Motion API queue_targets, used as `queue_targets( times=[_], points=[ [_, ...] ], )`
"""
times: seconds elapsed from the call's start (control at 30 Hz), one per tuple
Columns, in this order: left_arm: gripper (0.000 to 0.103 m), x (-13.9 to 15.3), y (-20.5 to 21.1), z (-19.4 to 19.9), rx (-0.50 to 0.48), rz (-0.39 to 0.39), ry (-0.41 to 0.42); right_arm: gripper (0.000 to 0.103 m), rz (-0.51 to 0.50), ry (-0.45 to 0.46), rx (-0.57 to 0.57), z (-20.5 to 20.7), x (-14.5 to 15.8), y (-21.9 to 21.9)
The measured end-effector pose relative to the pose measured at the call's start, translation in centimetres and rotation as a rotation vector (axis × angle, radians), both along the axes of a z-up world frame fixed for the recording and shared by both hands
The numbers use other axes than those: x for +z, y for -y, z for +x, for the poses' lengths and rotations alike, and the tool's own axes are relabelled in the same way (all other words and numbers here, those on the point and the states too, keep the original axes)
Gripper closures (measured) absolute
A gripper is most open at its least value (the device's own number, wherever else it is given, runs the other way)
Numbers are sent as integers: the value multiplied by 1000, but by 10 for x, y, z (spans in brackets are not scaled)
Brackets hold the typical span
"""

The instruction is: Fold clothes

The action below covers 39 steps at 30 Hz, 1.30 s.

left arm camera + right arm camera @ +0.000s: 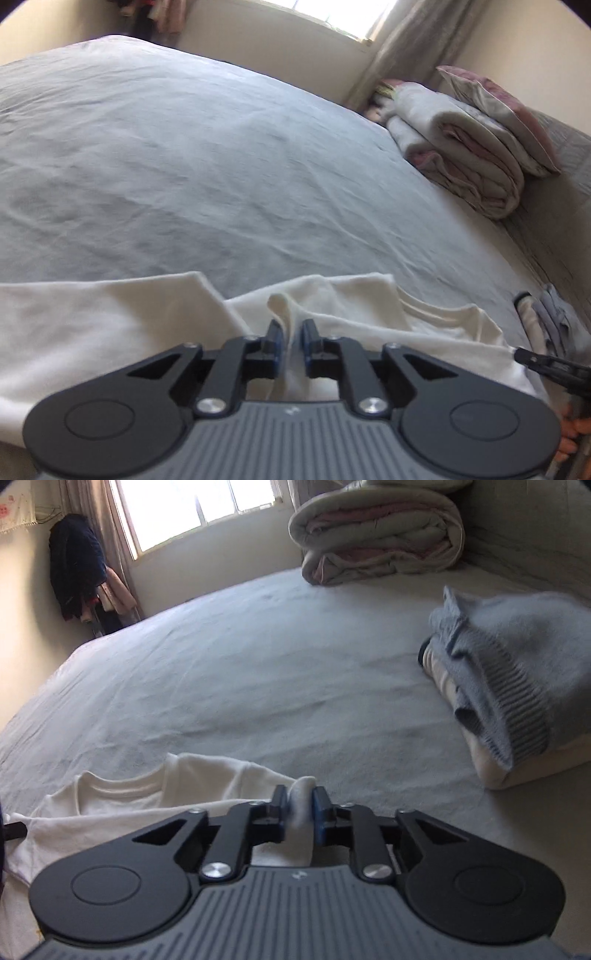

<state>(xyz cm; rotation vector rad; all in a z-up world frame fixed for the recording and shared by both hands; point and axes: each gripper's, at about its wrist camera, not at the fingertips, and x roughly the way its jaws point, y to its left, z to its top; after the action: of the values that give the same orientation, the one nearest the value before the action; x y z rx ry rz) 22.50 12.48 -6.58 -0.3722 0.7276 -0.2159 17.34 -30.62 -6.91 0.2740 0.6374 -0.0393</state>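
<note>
White T-shirt (pixel 369 310): mid-fold, spread on the bed directly ahead of and beneath both grippers, collar facing away from them. Left gripper (pixel 291 334): pads pinched tight on a raised ridge of the shirt's fabric. Right gripper (pixel 300 805): likewise clamped on a bunched white edge of the same shirt (pixel 207 775), collar lying to its left. Progress, judged from the layout: one stack of folded clothes (pixel 517 686), pale blue knit on top, already set down ahead and to the right of the right gripper; shirt in hand only partly folded, one flap turned over, remainder still to bring across and flatten. No other loose garments in view, so likely late in the job, though not certain. Surface: wide bed with a creased grey-blue sheet (pixel 184 166), soft, bare across the middle beyond the grippers. Far ahead on the right: rolled quilt (pixel 461 155) with a pillow (pixel 506 114) leaning against it. Room: bright window (pixel 199 506) with curtain (pixel 107 528) beyond the bed, dark clothing (pixel 75 565) hanging in the far left corner, cream walls.
</note>
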Motion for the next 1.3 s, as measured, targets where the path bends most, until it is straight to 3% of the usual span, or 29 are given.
queue_targets(
  times=[0.1,0.4,0.47,0.53,0.67,0.77,0.87,1.03,1.13,1.2,1.23,1.3],
  points=[
    [91,6,-8,-13,30,-21,34,74,-24,37,24,-7,7,-6],
    [89,3,-2,-29,45,61,-31,74,-104,22,120,-17,4,-44],
    [80,10,-13,-42,114,50,-33,74,-99,31,127,-18,7,-50],
    [76,17,-25,-56,198,66,-28,74,-77,59,127,-18,14,-54],
    [65,19,-54,-83,437,36,-70,69,-42,112,129,-17,25,-66],
    [65,17,-74,-102,615,-2,-97,69,-8,145,134,-18,27,-72],
    [63,12,-82,-109,735,29,-83,69,-6,174,150,-22,23,-77],
    [63,0,-94,-105,850,-31,-46,69,-140,152,128,-24,12,-83],
    [67,-3,-90,-99,905,-9,-6,69,-118,149,122,-25,1,-80],
    [81,-5,-86,-95,940,15,19,69,-51,153,142,-28,-9,-78],
    [94,-6,-85,-94,951,16,33,69,-16,147,171,-27,-14,-79],
    [96,-5,-82,-96,961,14,78,69,29,114,216,-21,-17,-82]
  ],
)
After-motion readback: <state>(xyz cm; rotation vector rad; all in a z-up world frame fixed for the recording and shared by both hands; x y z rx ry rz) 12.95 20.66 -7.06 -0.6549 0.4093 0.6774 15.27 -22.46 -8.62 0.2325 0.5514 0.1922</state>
